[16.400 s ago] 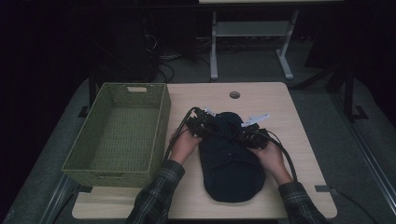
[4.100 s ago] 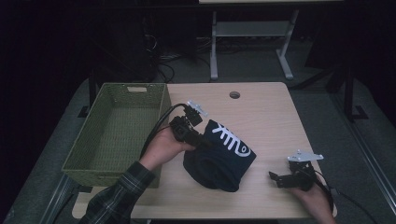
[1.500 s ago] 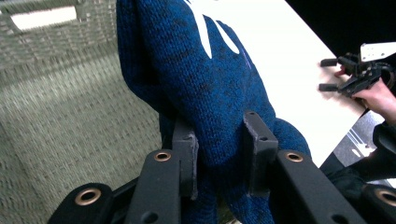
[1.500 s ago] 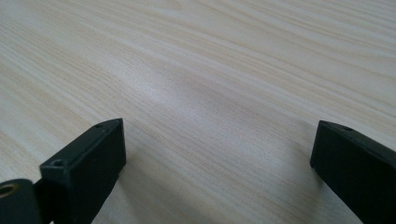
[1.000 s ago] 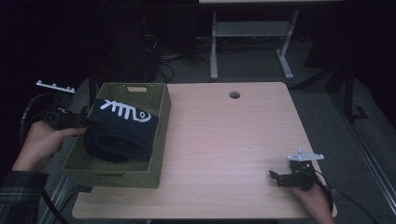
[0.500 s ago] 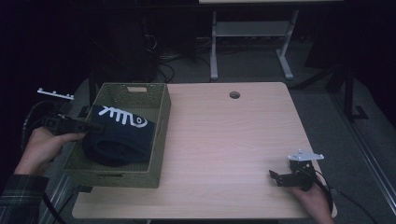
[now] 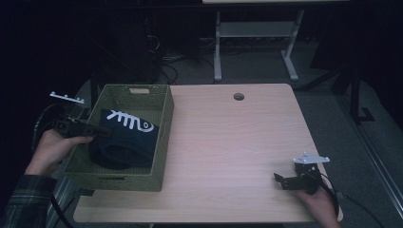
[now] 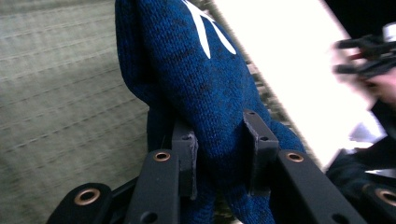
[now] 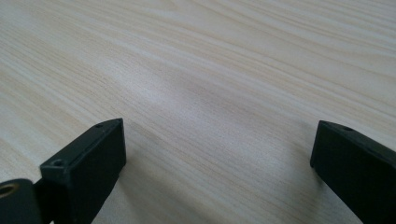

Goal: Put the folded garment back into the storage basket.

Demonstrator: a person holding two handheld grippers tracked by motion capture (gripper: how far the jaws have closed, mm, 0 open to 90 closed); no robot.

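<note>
A folded dark blue knit sweater (image 7: 126,140) with a white pattern lies inside the green woven basket (image 7: 164,137) at the table's left. My left gripper (image 7: 102,132) reaches in over the basket's left wall and is shut on the sweater's edge. In the left gripper view both pads (image 8: 187,156) pinch the blue knit (image 8: 210,93) above the basket floor (image 8: 56,93). My right gripper (image 7: 280,179) rests near the table's front right corner, held by a hand. In the right gripper view its jaws stand wide open over bare wood (image 9: 210,84) with nothing between them.
The light wooden table (image 7: 228,142) has a round cable hole (image 7: 238,96) at the back. A white desk frame (image 7: 252,33) stands on the dark floor behind. The basket overhangs the table's left edge.
The left gripper has lowered the sweater from above the basket's rim down into the basket. The right gripper has kept still.
</note>
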